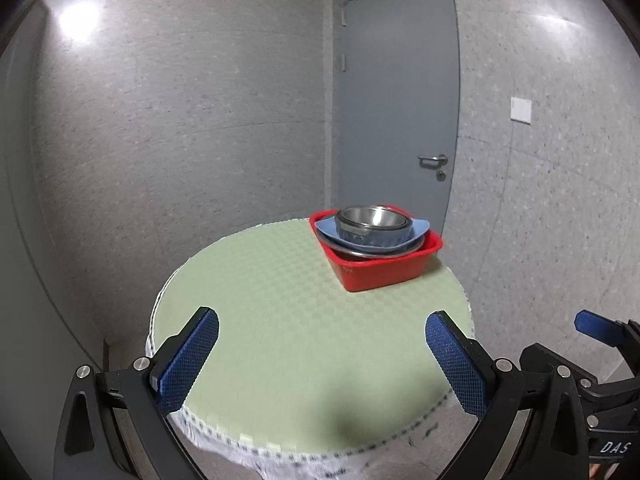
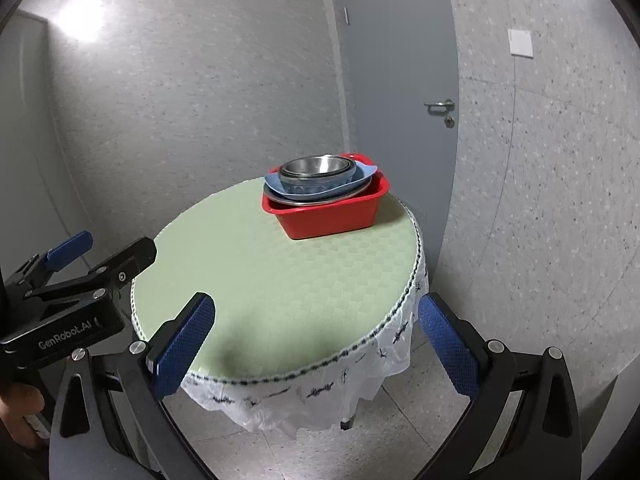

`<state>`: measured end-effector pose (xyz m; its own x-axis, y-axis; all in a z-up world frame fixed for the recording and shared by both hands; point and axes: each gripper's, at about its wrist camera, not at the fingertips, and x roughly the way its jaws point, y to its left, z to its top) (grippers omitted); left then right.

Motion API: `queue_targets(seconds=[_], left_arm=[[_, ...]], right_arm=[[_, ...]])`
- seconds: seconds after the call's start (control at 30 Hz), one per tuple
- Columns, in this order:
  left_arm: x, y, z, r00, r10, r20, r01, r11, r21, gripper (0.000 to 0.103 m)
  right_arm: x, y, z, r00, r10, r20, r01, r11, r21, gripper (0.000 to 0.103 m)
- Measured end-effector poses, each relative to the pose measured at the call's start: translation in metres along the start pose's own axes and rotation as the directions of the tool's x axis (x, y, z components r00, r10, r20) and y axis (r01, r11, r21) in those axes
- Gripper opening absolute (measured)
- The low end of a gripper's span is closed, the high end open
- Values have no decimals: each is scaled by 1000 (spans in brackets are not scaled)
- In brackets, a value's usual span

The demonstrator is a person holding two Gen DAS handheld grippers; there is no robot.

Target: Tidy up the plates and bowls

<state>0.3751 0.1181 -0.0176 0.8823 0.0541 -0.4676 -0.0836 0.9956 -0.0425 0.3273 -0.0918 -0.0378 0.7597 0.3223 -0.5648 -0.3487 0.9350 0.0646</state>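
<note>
We see a round table [image 2: 280,280] under a pale green checked cover, with a white cloth [image 2: 320,396] hanging from its edge. Behind it stands a grey door [image 1: 396,100] with a metal lever handle [image 1: 432,159]. Speckled grey walls [image 1: 180,120] catch bright glare, and a white switch plate [image 1: 521,110] sits beside the door. The floor [image 2: 420,420] is tiled.

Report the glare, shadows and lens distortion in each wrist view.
Left wrist view: bright glare patch on the grey wall; soft dark shadow on the round green table near its front edge; the grey door bows from fisheye. Right wrist view: similar wall glare at upper left, shadow on the table's near edge, curved door edge.
</note>
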Motion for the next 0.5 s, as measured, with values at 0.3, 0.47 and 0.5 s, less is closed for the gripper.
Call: queue_targets(seconds=[0.3,0.47,0.5], left_arm=[[-94,-31,-73,996,81,22,-80,996,-41,102],[-140,-46,-109,997,72,31,-70,996,-62,102],[-149,-49,-114,996,77,41,-75,995,-65,102]], right_arm=[[-40,-7,-46,997,72,3,-72,995,-72,103],[-62,-15,-75,997,73,21,-71,994,-80,103],[-66,-18,-80,997,72,29,-69,995,-76,103]])
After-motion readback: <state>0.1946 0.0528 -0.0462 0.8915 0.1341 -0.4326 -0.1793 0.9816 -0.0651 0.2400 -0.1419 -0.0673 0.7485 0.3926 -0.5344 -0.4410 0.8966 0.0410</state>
